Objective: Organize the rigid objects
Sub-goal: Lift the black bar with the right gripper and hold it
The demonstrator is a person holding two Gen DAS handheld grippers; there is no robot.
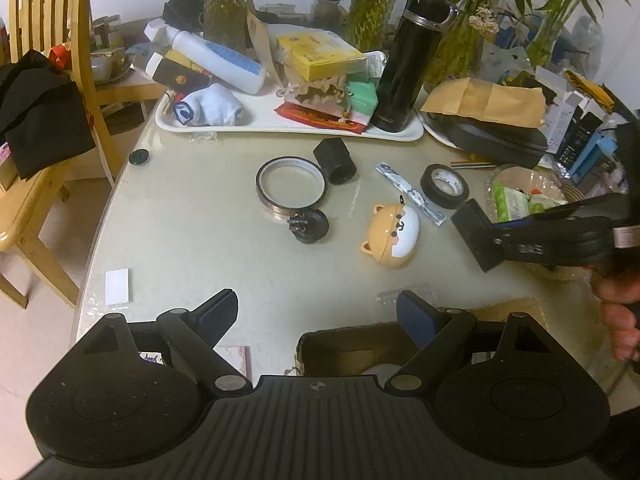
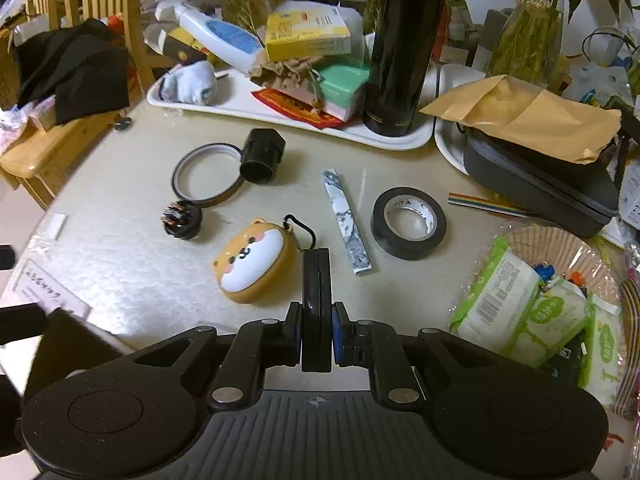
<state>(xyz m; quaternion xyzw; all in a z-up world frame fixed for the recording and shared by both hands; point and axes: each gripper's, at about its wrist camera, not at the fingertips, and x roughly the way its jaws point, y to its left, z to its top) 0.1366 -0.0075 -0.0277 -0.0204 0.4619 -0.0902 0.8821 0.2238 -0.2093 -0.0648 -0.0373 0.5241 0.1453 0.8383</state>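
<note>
On the table lie a thin tape ring (image 1: 291, 187) (image 2: 208, 176), a black cylinder cap (image 1: 335, 161) (image 2: 262, 156), a black plug (image 1: 309, 225) (image 2: 180, 219), a dog-shaped case (image 1: 391, 235) (image 2: 256, 266), a marbled stick (image 1: 412, 193) (image 2: 349, 220) and a black tape roll (image 1: 445, 186) (image 2: 408, 224). My left gripper (image 1: 318, 312) is open and empty, above a cardboard box (image 1: 344, 350) at the near edge. My right gripper (image 2: 317, 260) is shut with nothing between its fingers, just right of the dog case; it shows in the left wrist view (image 1: 476, 236).
A white tray (image 1: 280, 124) (image 2: 256, 110) at the back holds a black flask (image 1: 412, 60) (image 2: 404, 48), boxes, a bottle and a sock. A dark case under a brown envelope (image 2: 532, 120) and a snack basket (image 2: 560, 248) stand right. Wooden chairs (image 1: 48, 120) stand left.
</note>
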